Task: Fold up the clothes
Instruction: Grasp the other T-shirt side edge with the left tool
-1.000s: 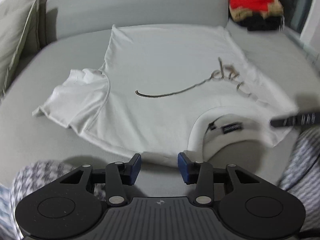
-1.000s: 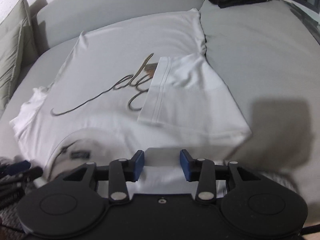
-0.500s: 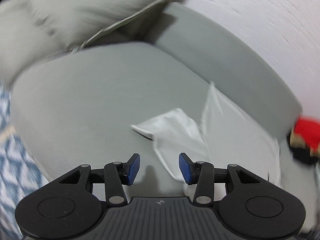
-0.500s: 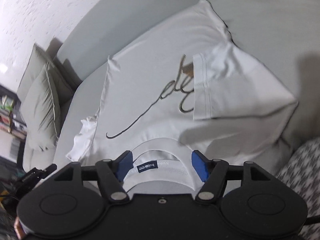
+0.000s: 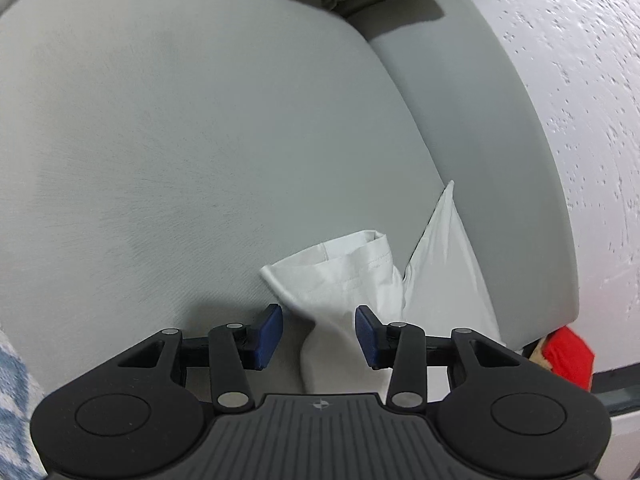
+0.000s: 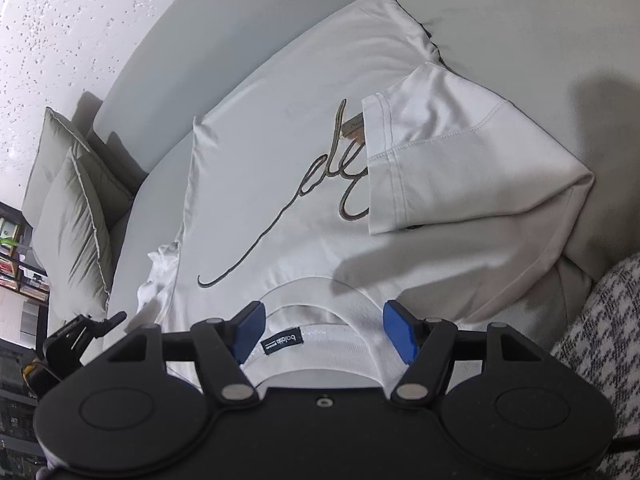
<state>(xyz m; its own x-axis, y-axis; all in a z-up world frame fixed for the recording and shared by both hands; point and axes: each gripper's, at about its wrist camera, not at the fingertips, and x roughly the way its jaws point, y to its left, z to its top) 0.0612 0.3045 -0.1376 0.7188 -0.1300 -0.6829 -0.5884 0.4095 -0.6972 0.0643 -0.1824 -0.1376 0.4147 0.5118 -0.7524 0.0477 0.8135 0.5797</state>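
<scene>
While the white cotton T-shirt (image 6: 304, 184) is lying flat on the grey sofa (image 5: 200, 140), the left tongs (image 5: 319, 334) are hovering spread over its unfolded sleeve (image 5: 340, 272), and the right tongs (image 6: 323, 330) are gaping above its collar (image 6: 320, 320).

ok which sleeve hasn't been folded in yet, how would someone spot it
On the grey sofa lies a white shirt with a dark script line across its chest. The sleeve in question sticks out sideways onto bare cushion, towards the pillows, just ahead of the open left tool. The other sleeve is folded flat over the script.
</scene>
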